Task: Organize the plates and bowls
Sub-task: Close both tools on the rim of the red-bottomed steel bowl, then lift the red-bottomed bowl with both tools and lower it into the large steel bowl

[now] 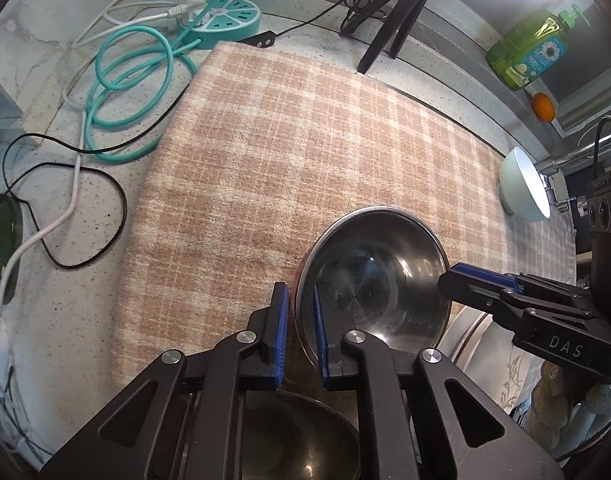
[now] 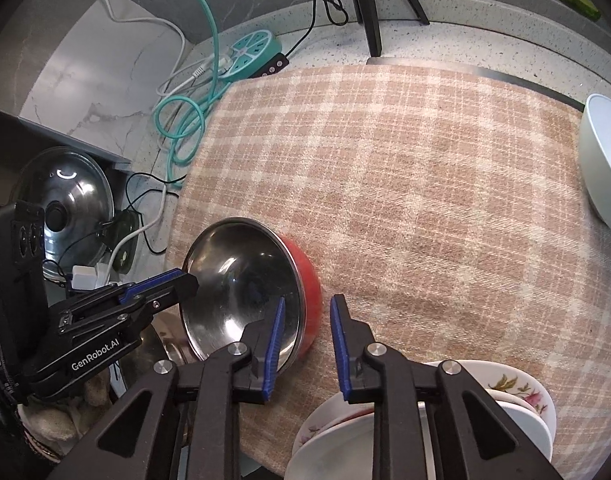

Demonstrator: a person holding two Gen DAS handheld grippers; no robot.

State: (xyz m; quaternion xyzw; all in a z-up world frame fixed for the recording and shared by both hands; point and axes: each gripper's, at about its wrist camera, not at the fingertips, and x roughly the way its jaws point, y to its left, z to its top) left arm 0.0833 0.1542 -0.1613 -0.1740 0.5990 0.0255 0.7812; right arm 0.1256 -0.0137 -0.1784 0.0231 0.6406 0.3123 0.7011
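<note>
A steel bowl with a red outside [image 1: 369,272] [image 2: 241,280] sits on the checked cloth [image 1: 305,140]. My left gripper [image 1: 298,287] is shut on its near-left rim, one blue pad inside the bowl and one against the red wall. In the right wrist view the left gripper [image 2: 187,280] reaches the bowl from the left. My right gripper [image 2: 308,299] straddles the opposite wall, one pad inside and one outside. A sliver of cloth shows between the outer pad and the red wall, so it reads as open. From the left wrist view the right gripper [image 1: 449,276] sits over the bowl's right rim.
A white bowl [image 1: 523,184] [image 2: 605,160] lies at the cloth's right edge. Floral plates and bowls [image 2: 525,396] are stacked near the front. A dark bowl [image 1: 297,436] lies under my left gripper. Cables and a teal power strip [image 1: 229,16] are at the back left, and a tripod [image 1: 401,12] and soap bottle [image 1: 529,52] at the back.
</note>
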